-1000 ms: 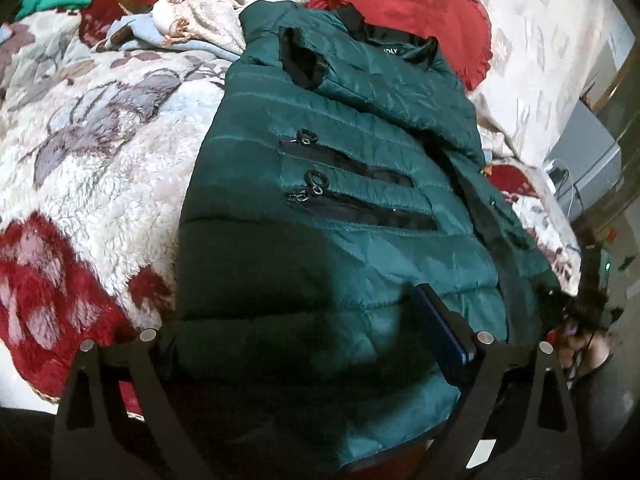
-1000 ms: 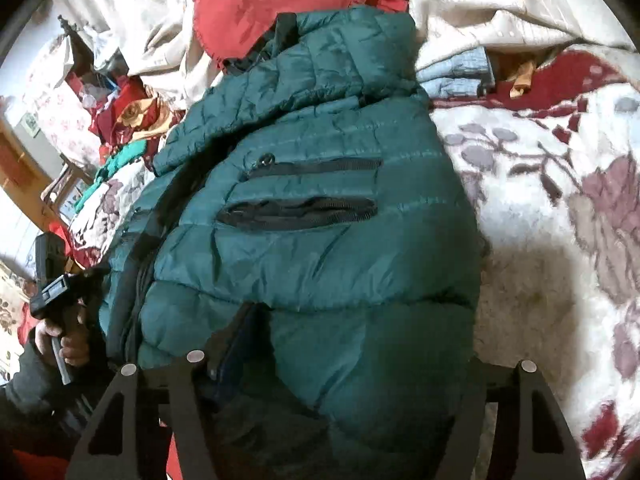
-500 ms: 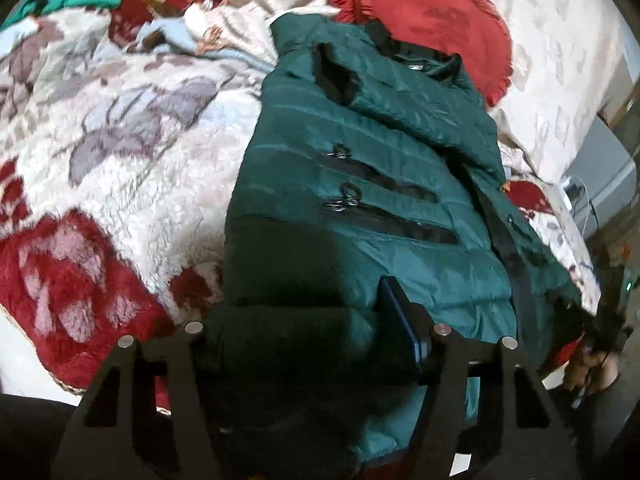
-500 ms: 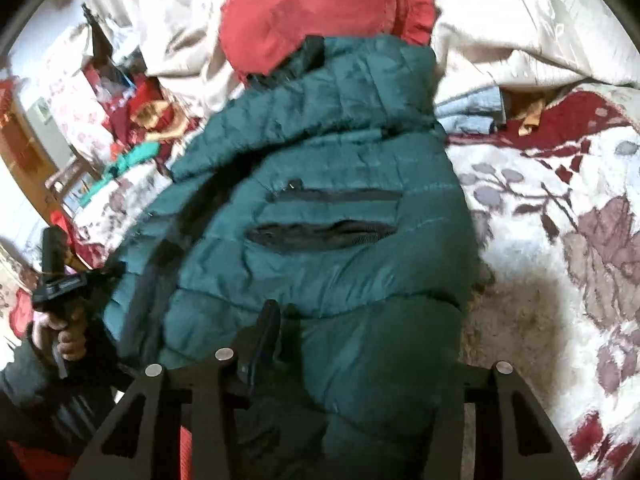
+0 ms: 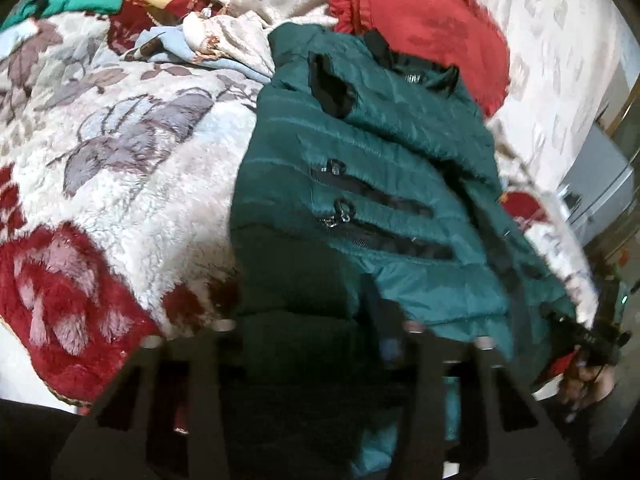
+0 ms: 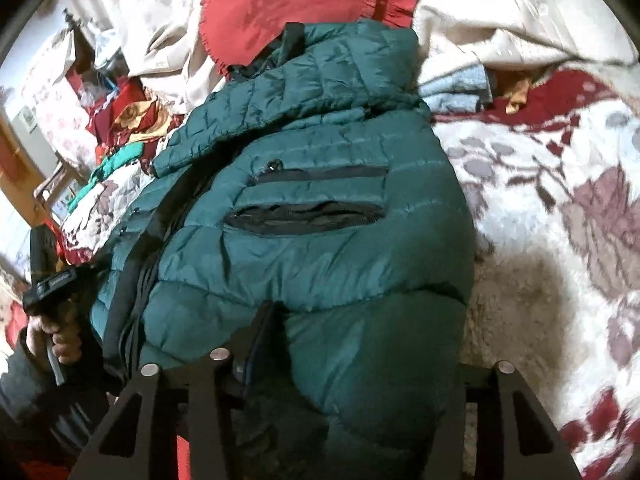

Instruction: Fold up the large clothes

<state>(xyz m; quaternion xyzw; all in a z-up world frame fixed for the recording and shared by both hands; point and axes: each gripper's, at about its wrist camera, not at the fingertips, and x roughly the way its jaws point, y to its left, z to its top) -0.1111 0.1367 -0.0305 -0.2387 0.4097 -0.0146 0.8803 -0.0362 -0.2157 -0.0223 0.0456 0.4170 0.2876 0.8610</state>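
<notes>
A dark green quilted puffer jacket (image 5: 360, 184) lies front up on the bed, collar toward the pillows; it fills the middle of the right wrist view (image 6: 320, 208) too. My left gripper (image 5: 316, 340) is closed on the jacket's bottom hem at its left corner. My right gripper (image 6: 360, 344) is closed on the hem at the right corner, the puffy fabric bulging between its fingers. The other gripper and hand show at each view's edge.
A fleecy white and red floral blanket (image 5: 100, 184) covers the bed. A red frilled pillow (image 5: 432, 24) lies beyond the collar. Loose clothes (image 5: 208, 36) are piled at the head of the bed. Furniture stands beside the bed (image 6: 24, 168).
Both grippers have narrowed on the jacket's hem and pushed forward. The hem fabric now bunches between the fingers.
</notes>
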